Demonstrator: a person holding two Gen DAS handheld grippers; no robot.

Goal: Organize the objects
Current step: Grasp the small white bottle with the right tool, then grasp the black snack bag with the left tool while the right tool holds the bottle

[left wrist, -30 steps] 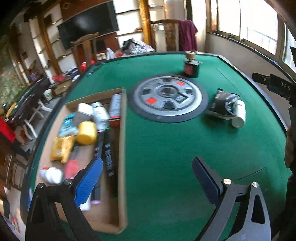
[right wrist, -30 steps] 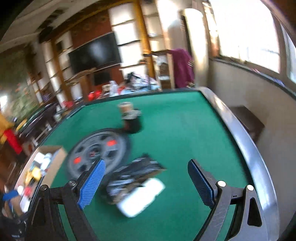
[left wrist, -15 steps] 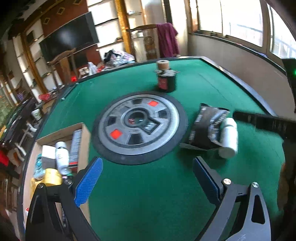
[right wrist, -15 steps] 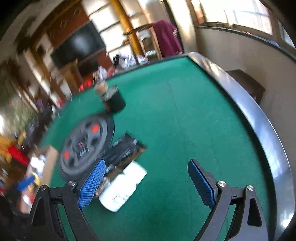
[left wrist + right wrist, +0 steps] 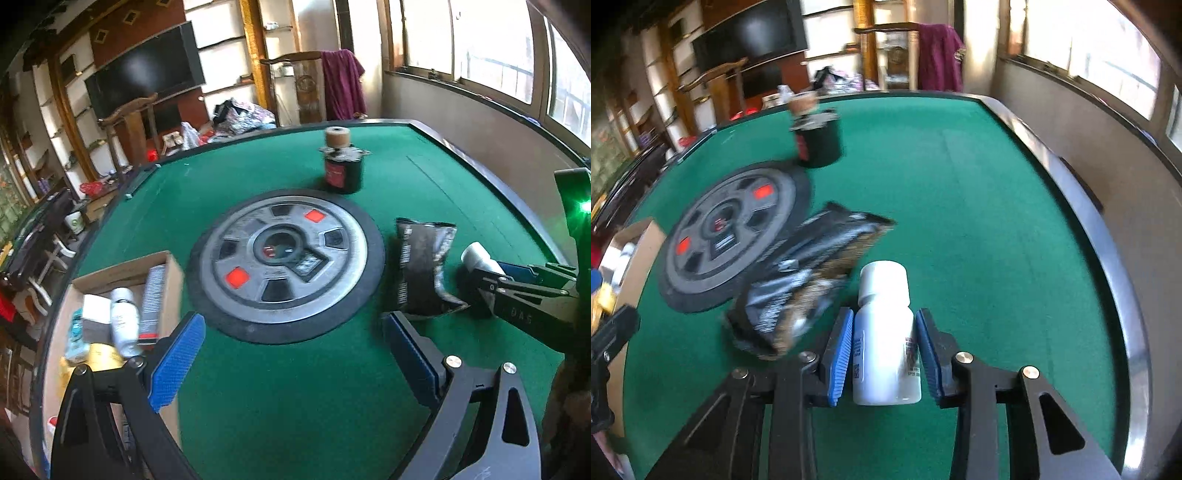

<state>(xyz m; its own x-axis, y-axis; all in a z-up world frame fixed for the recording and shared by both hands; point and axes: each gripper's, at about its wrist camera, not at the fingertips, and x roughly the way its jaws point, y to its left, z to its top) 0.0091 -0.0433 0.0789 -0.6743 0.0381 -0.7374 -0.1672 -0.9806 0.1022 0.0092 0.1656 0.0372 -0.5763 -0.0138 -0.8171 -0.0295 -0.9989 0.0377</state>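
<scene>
My right claw [image 5: 884, 352] has just been closing, and its blue pads now press both sides of a white pill bottle [image 5: 884, 332] lying on the green surface [image 5: 979, 229], cap pointing away from me. Just to the left of that claw lies a crumpled black snack bag [image 5: 809, 273], touching the bottle's side. Beyond the bag sits a grey weight plate [image 5: 727, 229], and farther off a black jar [image 5: 818, 138] with a cork-coloured top. My left claw [image 5: 291, 354] hangs wide with nothing between its pads, above the surface near the plate. To its left stands a cardboard box [image 5: 171, 269] filled with bottles and packets.
</scene>
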